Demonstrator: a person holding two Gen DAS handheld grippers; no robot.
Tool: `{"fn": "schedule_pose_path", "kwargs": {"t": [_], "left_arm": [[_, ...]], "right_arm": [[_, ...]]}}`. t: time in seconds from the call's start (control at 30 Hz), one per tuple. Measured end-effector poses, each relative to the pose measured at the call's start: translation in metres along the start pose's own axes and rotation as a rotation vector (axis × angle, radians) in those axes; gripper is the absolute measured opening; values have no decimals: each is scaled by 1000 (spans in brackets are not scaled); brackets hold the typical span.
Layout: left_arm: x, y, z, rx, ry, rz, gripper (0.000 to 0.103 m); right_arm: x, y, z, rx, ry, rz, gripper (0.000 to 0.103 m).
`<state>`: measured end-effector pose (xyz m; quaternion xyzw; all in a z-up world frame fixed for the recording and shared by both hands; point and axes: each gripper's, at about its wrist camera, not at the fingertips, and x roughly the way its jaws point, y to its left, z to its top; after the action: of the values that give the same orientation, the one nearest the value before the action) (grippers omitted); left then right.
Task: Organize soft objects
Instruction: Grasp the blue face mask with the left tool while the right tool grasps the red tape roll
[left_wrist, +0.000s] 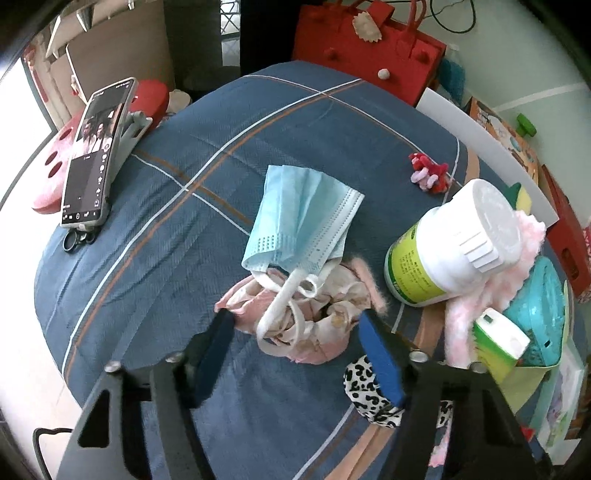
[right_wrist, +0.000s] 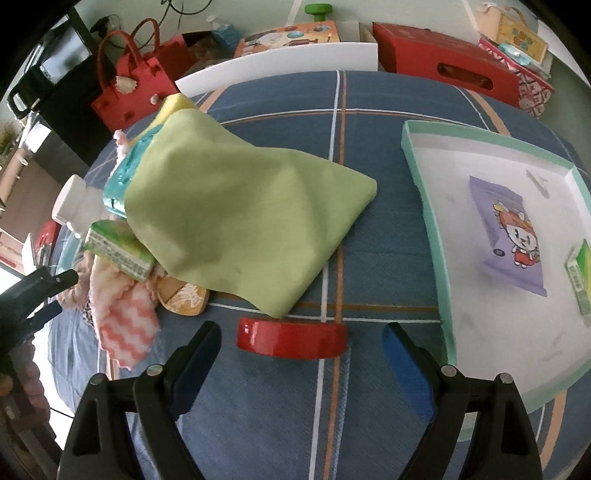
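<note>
Blue plaid bedding (left_wrist: 155, 229) with white and orange stripes covers the raised surface that carries everything, ringed by household clutter. At its far left edge in the left wrist view a smartphone (left_wrist: 96, 155) leans on a grey stand, screen lit, its text too small to read, and a red felt handbag (left_wrist: 369, 44) stands beyond the far edge. Near the middle a pale blue surgical mask (left_wrist: 303, 218) lies with its ear loops trailing onto a crumpled pink and cream cloth bundle (left_wrist: 303, 325). The left gripper (left_wrist: 295, 332) straddles that bundle, jaws partly open, one blue pad at each flank; whether the pads press the cloth cannot be told. A leopard-print fabric piece (left_wrist: 360, 384) lies just beside the right pad. Toward the right edge a red and pink hair tie (left_wrist: 430, 173) sits alone, then a white-capped bottle (left_wrist: 454, 240) with a green label, its print unreadable, leans against pink fluffy fabric (left_wrist: 480, 295), a green carton (left_wrist: 498, 339) and a teal plastic item (left_wrist: 543, 310). In the right wrist view a pink zigzag cloth (right_wrist: 125, 328) lies at the left, a light green cloth (right_wrist: 240, 221) drapes over that same pile, and a red curved piece (right_wrist: 291, 338) rests just ahead of the right gripper (right_wrist: 299, 354), whose jaws stand wide with nothing between them. At the right edge a mint-rimmed box lid (right_wrist: 432, 236) holds a purple cartoon packet (right_wrist: 513, 240).
</note>
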<state>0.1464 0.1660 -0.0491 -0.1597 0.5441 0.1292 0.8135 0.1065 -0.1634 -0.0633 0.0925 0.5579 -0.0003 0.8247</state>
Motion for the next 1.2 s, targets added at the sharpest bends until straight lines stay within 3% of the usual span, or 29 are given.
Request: {"fn": "schedule_pose_path", "kwargs": {"t": [0.23,0.3,0.57,0.77,1.2], "left_arm": [[12,-2,2,10,20,16,42],[12,0,2,7,21,15,32],[8,5,3,-4,10,-10,14],[-2,6,2,-24,-8,-46,12],[-47,15,-3,-71,-128,-144,12]], "right_arm": [[13,6,-3,-14,16,7,62],[14,6,-3,-12,13,12,61],[15,1,-2,-13,9,14,60],[4,1,-3,-14,-5,19,60],[-27,4,1,-15,-69,20,60]]}}
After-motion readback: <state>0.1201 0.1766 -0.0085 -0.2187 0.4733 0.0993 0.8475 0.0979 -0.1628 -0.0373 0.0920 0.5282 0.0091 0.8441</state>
